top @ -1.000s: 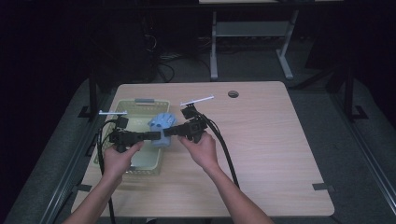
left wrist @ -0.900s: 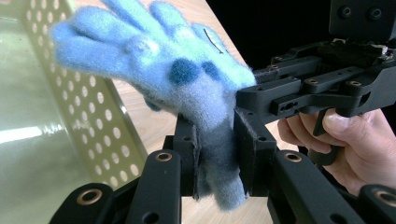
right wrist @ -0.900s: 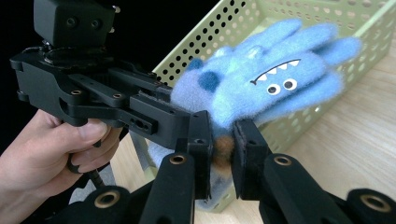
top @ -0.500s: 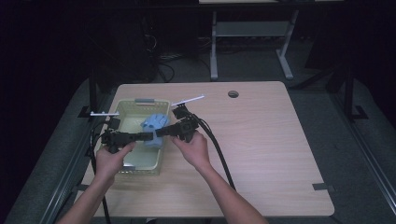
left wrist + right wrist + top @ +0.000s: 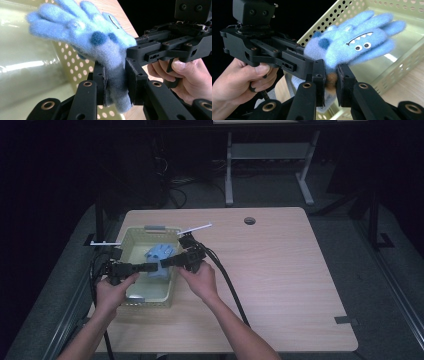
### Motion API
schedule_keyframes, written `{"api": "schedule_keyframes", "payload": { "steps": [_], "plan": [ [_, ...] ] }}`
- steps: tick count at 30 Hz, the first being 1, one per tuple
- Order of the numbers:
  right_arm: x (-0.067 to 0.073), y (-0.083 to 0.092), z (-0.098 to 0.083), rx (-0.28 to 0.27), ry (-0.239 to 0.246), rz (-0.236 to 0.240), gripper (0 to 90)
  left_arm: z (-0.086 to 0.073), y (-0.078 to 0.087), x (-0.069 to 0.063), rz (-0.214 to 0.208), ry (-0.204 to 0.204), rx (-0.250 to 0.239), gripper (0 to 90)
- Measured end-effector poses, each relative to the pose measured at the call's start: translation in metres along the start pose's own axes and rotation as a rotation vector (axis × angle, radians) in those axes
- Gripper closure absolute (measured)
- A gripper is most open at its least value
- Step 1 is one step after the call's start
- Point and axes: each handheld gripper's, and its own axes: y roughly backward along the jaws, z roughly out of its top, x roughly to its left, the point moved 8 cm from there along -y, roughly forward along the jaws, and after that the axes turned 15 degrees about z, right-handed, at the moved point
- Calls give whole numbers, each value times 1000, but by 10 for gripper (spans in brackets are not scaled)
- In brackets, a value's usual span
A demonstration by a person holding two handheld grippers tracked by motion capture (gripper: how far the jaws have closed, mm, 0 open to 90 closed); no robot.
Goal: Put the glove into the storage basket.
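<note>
1. High view: left of frame centre, the left gripper (image 5: 150,267) and right gripper (image 5: 169,262) hold 1 blue glove (image 5: 161,256) over the green basket (image 5: 131,239) on the desk (image 5: 280,270).
2. Left gripper view: jaws clamp the glove's cuff, lower centre.
3. Right gripper view: jaws pinch the cuff, lower centre.

Room dark beyond the evenly lit table (image 5: 280,270). Glare streaks the basket (image 5: 27,65) floor in both gripper views. Close up, the glove (image 5: 352,47) reads soft, its fingertips slightly blurred.
</note>
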Motion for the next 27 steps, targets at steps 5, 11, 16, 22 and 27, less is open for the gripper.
{"api": "schedule_keyframes", "payload": {
  "steps": [5,11,16,22,27],
  "plan": [
    [-3,-6,-1,6,0,1,791,-1,1,7,7,13,7,714],
    [-4,-13,0,7,-10,9,791,-2,3,14,12,22,17,716],
    [-7,-20,0,10,-17,13,791,-3,4,21,13,29,27,719],
    [-11,-29,-1,13,-28,22,790,-4,5,27,26,32,38,721],
    [-13,-33,-2,20,-31,24,790,-4,5,33,38,35,49,722]
  ]
}}
